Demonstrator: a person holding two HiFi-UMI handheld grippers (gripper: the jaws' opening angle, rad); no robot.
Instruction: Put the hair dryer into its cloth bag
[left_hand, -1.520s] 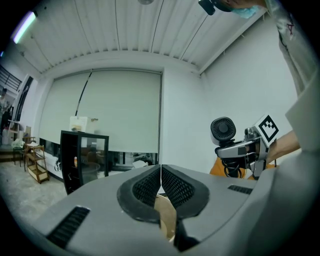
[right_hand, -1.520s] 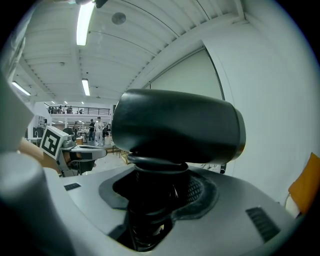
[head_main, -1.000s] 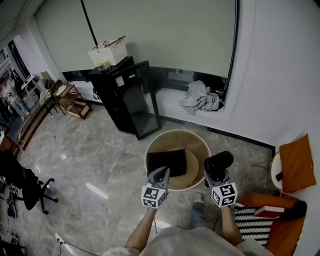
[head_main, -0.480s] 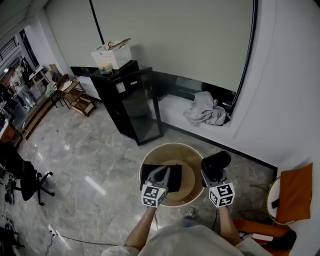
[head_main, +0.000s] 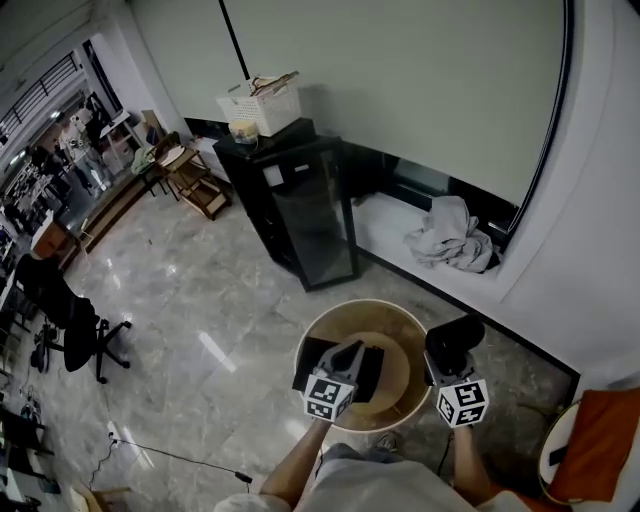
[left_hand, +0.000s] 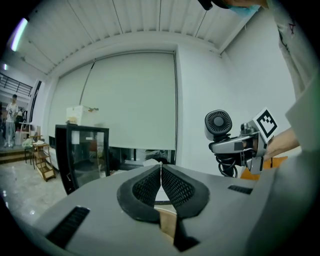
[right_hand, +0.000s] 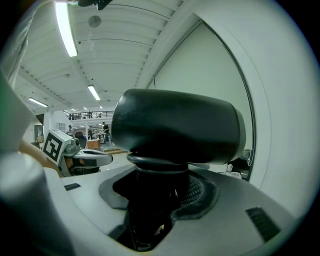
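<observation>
- right gripper (right_hand: 159, 192) is clamped round the handle of the black hair dryer (right_hand: 175, 132), with the cord coiled up on the handle right above the jaws
- dryer is standing upright in that grip, its fat barrel lying crossways over the top of the jaws
- from the head view the dryer is up in the air over the right edge of the round tan table (head_main: 400, 320), not resting on anything
- left gripper (left_hand: 161, 167) has its jaws pressed tight together, mesh pads meeting in a thin line
- black cloth bag (head_main: 305, 362) sits flat-ish under the left gripper at the left side of the table; honestly can't tell if a bit of fabric is pinched or the tips are just above it
- so dryer and bag are near each other but apart, and the dryer isn't in the bag yet
- both grippers are side by side, pointing away from the person
- background stuff: black cabinet (head_main: 305, 200) with a white basket (head_main: 265, 105) on top, and a heap of grey cloth (head_main: 450, 235) on the ledge by the wall
</observation>
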